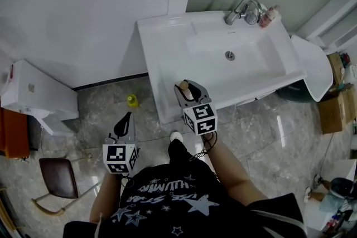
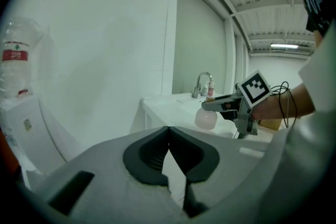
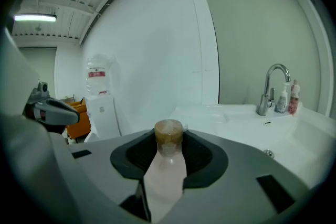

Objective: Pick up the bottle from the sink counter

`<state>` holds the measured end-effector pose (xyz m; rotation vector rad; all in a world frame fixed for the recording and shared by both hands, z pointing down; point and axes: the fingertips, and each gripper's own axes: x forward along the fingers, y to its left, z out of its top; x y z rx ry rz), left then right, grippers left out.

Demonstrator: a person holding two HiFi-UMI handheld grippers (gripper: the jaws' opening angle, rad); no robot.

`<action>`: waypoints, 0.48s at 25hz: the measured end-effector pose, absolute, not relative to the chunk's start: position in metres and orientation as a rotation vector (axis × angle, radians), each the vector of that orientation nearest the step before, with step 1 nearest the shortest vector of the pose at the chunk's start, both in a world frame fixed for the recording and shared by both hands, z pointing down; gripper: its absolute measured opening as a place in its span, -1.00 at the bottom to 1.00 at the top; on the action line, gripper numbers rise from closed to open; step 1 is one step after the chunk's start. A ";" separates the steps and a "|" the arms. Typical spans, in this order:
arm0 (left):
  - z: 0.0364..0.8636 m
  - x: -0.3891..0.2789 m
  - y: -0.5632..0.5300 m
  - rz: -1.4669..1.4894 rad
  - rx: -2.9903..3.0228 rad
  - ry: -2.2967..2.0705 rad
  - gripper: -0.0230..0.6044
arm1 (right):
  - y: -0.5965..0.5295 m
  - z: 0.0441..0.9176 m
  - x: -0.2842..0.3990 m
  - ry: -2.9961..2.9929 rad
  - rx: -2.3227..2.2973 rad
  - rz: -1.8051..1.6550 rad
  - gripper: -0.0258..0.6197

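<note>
Here, bottle [image 1: 185,90] at counter [image 1: 159,64] edge

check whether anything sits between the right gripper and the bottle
Nothing visible does. The right gripper has the bottle between its jaws, pads against its sides below the brown cap, at the front edge of the sink counter.
</note>
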<state>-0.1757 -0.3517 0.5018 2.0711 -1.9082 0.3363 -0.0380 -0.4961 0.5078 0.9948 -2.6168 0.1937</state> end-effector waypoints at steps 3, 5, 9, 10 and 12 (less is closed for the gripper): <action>0.497 -0.177 -0.341 0.327 2.098 -1.899 -0.88 | -0.490 0.492 -0.034 -2.626 1.056 0.210 -0.47; 0.494 -0.180 -0.335 0.321 2.117 -1.894 -0.87 | -0.485 0.482 -0.031 -2.629 1.096 0.214 -0.47; 0.486 -0.188 -0.319 0.301 2.153 -1.888 -0.87 | -0.464 0.466 -0.029 -2.627 1.159 0.194 -0.47; 0.485 -0.190 -0.314 0.296 2.161 -1.888 -0.88 | -0.457 0.463 -0.028 -2.627 1.172 0.193 -0.47; 0.482 -0.193 -0.302 0.285 2.178 -1.886 -0.88 | -0.441 0.456 -0.026 -2.630 1.193 0.192 -0.47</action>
